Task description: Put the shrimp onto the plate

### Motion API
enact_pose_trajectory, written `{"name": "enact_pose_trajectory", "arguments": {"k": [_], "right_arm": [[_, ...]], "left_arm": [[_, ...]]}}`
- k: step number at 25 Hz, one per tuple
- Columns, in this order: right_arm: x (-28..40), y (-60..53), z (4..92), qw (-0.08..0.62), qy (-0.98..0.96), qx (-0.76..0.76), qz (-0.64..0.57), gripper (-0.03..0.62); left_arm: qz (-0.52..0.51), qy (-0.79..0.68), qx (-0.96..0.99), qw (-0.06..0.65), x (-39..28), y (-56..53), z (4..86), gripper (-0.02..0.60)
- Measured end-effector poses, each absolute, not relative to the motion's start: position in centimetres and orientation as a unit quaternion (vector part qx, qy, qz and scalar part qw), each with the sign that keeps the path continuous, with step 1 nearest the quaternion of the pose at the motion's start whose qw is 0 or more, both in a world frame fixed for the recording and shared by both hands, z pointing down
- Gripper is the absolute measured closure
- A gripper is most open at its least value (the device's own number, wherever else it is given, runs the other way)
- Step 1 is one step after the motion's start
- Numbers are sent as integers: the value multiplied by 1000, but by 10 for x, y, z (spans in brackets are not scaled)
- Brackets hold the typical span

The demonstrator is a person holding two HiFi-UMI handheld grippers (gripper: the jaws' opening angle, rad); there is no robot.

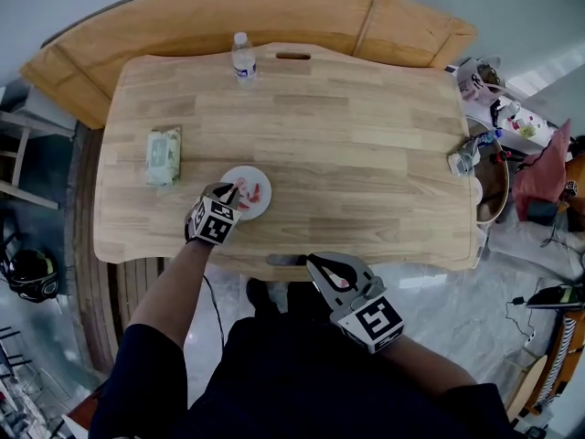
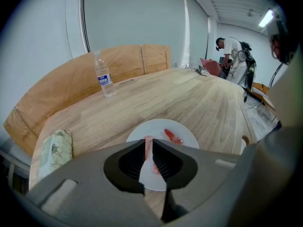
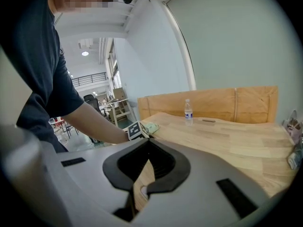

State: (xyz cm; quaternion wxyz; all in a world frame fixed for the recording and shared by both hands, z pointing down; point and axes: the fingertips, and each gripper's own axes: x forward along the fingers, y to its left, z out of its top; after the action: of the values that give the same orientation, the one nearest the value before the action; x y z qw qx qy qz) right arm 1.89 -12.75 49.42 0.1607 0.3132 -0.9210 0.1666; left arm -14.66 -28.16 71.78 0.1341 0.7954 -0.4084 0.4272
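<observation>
A small white plate (image 1: 251, 176) sits near the front edge of the wooden table (image 1: 366, 154). One red shrimp (image 1: 257, 193) lies on it, seen also in the left gripper view as a shrimp (image 2: 173, 136) on the plate (image 2: 187, 131). My left gripper (image 1: 232, 193) hangs over the plate's left side. Its jaws are closed on a second pale pink shrimp (image 2: 147, 149) just behind the tips of that left gripper (image 2: 148, 141). My right gripper (image 1: 315, 262) is held off the table, by its front edge, shut with nothing in it; its own view shows this right gripper (image 3: 148, 143) pointing across the table.
A water bottle (image 1: 243, 59) stands at the table's far edge. A packet of wipes (image 1: 164, 155) lies left of the plate. A curved wooden bench (image 1: 228, 16) wraps the far side. Clutter (image 1: 466, 158) sits at the right end, and a person (image 2: 232, 56) stands beyond.
</observation>
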Motion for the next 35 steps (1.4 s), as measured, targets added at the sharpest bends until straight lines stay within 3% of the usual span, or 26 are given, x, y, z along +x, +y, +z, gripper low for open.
{"name": "enact_pose_trajectory", "arguments": {"k": [18,35], "right_arm": [[-9,-120,452,123,-934,311,126,583],[-31,-91,442,117,-941,297,111,584]], "left_arm": [[332,-428,832,122,-142,-210,596,546],[203,-398,890,96,-95,-114,456,560]]}}
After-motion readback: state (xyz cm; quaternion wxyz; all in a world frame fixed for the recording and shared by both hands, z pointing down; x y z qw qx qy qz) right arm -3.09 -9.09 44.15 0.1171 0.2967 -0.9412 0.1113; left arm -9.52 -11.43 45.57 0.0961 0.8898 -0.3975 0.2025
